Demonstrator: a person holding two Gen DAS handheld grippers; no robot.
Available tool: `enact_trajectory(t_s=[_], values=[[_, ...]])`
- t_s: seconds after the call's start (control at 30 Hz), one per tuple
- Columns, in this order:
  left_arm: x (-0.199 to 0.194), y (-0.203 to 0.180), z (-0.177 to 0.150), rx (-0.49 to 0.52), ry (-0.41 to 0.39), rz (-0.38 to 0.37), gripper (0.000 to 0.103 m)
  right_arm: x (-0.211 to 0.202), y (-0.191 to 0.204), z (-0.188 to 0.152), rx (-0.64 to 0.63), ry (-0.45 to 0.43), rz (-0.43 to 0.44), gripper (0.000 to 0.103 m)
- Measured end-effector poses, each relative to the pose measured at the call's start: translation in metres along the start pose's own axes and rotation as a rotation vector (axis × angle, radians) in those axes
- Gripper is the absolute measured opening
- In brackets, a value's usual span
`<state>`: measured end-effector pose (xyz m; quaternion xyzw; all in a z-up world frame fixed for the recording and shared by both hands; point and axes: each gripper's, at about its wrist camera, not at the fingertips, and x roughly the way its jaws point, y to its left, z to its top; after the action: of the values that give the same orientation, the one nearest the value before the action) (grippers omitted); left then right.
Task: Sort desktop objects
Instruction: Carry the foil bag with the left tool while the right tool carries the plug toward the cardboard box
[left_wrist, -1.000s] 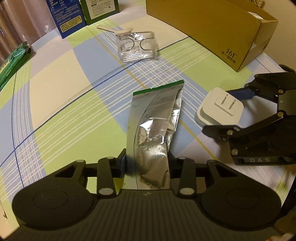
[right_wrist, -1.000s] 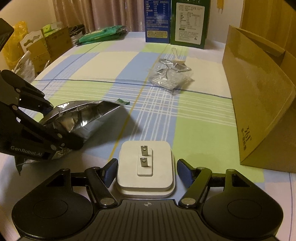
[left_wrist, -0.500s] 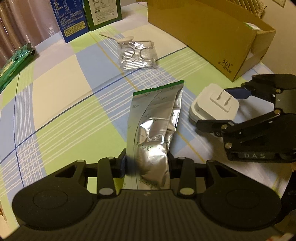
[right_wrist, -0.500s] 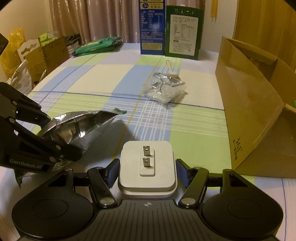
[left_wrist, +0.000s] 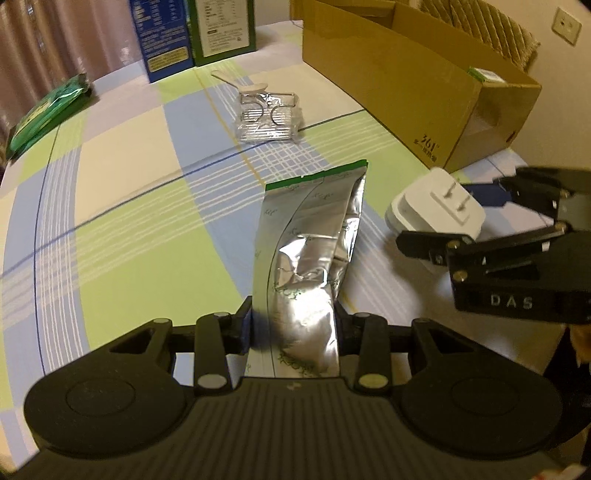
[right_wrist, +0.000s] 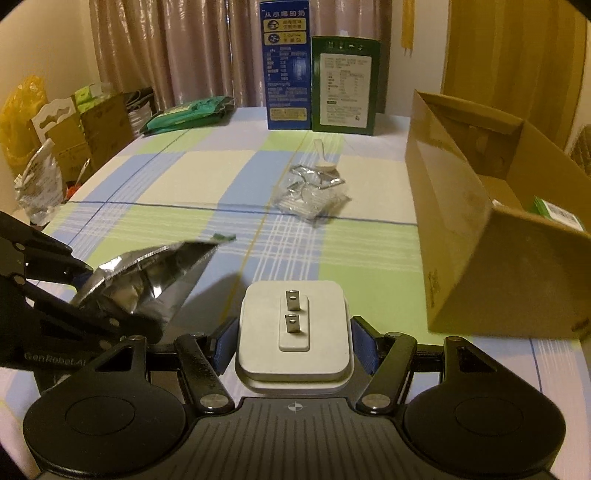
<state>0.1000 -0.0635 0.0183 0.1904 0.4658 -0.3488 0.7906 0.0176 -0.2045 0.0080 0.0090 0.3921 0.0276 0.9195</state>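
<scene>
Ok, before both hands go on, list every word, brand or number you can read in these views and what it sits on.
"361°" on the cardboard box; the small print under it is unreadable.
"DAS" on the right gripper.
"GenRobot.AI" on the left gripper.
Blue carton: Chinese title and badges, too blurred to read.
Green carton: label table too small.
Silver pouch: faint green print, unreadable.

Left gripper (left_wrist: 293, 325), lower centre of its own view: jaws clamped on a foil pouch (left_wrist: 310, 254), angled steeply downward. Right gripper (right_wrist: 293, 341), lower centre of its view: jaws closed against a white plug adapter (right_wrist: 293, 328), also tilted downward.
</scene>
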Motion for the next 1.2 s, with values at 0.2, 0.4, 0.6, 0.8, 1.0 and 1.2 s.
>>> enact_trajectory(t_s=[0.2, 0.4, 0.6, 0.8, 1.0, 1.2], values=[[-0.02, -0.018, -0.013, -0.054, 0.007, 0.022, 0.034, -0.022, -0.005, -0.012, 0.054, -0.006, -0.01, 0.062], [-0.047, -0.033, -0.018, -0.102, -0.029, 0.034, 0.034, -0.046, -0.006, -0.02, 0.095, -0.02, -0.017, 0.062], [-0.072, -0.046, -0.021, -0.12, -0.063, 0.054, 0.034, -0.066, -0.003, -0.026, 0.107, -0.031, -0.017, 0.062], [-0.089, -0.054, -0.02, -0.148, -0.091, 0.04, 0.034, -0.092, -0.007, -0.019, 0.131, -0.072, -0.028, 0.062], [-0.102, -0.068, -0.004, -0.129, -0.122, 0.04, 0.034, -0.118, -0.017, -0.004, 0.142, -0.131, -0.053, 0.062], [-0.11, -0.083, 0.015, -0.118, -0.168, 0.045, 0.034, -0.137, -0.033, 0.008, 0.152, -0.169, -0.079, 0.062]])
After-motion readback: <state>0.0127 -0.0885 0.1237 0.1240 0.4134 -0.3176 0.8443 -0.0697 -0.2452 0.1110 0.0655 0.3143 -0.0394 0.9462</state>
